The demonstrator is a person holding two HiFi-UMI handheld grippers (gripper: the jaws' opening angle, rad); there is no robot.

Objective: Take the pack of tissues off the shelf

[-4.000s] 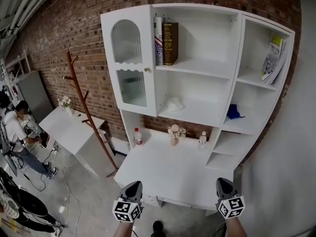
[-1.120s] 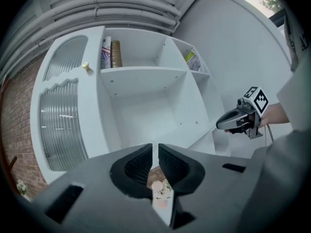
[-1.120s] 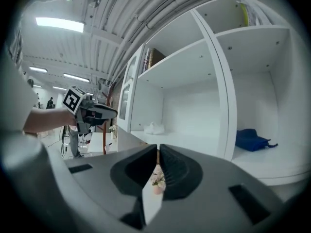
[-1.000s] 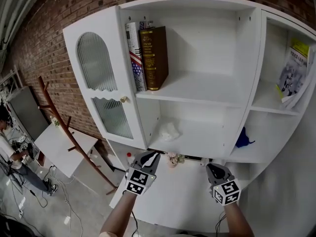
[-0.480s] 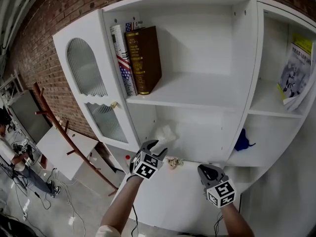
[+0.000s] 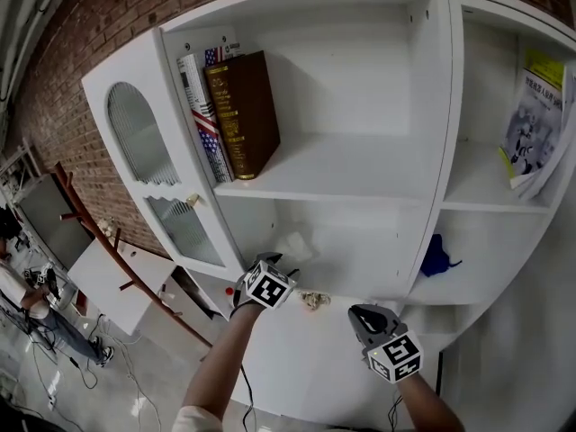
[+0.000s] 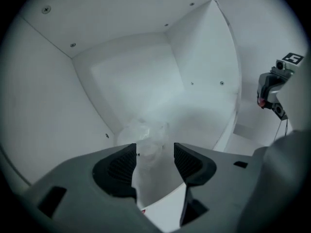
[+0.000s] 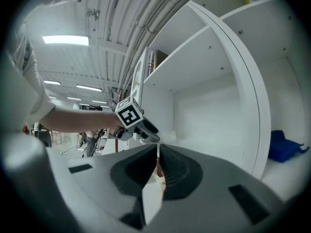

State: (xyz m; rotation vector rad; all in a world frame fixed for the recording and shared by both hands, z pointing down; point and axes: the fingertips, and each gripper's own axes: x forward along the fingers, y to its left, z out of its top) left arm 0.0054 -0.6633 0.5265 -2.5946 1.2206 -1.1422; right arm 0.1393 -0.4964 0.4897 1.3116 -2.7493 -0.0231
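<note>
- In the middle compartment of the white shelf unit [image 6: 360, 165], one pack of tissues [image 6: 295, 246] is seen. It is soft and crinkled in a clear wrap, and it is laid on the board near the left wall.
- Two grippers are counted. The left gripper [image 6: 275, 264] is pointed at the pack from 6 o'clock. Its jaws have just been opening and are spread wide. The ribbed dark pads [image 7: 119, 166] are not pressed on the pack, which is framed just ahead of the gap.
- The right gripper [image 6: 360, 314] is held at 4 o'clock of the left one. Its jaws are closed together and nothing is grasped.
- One thick brown book [image 6: 245, 115] is stood upright at 11 o'clock of the pack.
- One blue crumpled thing [image 6: 438, 255] is found at 3 o'clock of the pack, in the next compartment.
</note>
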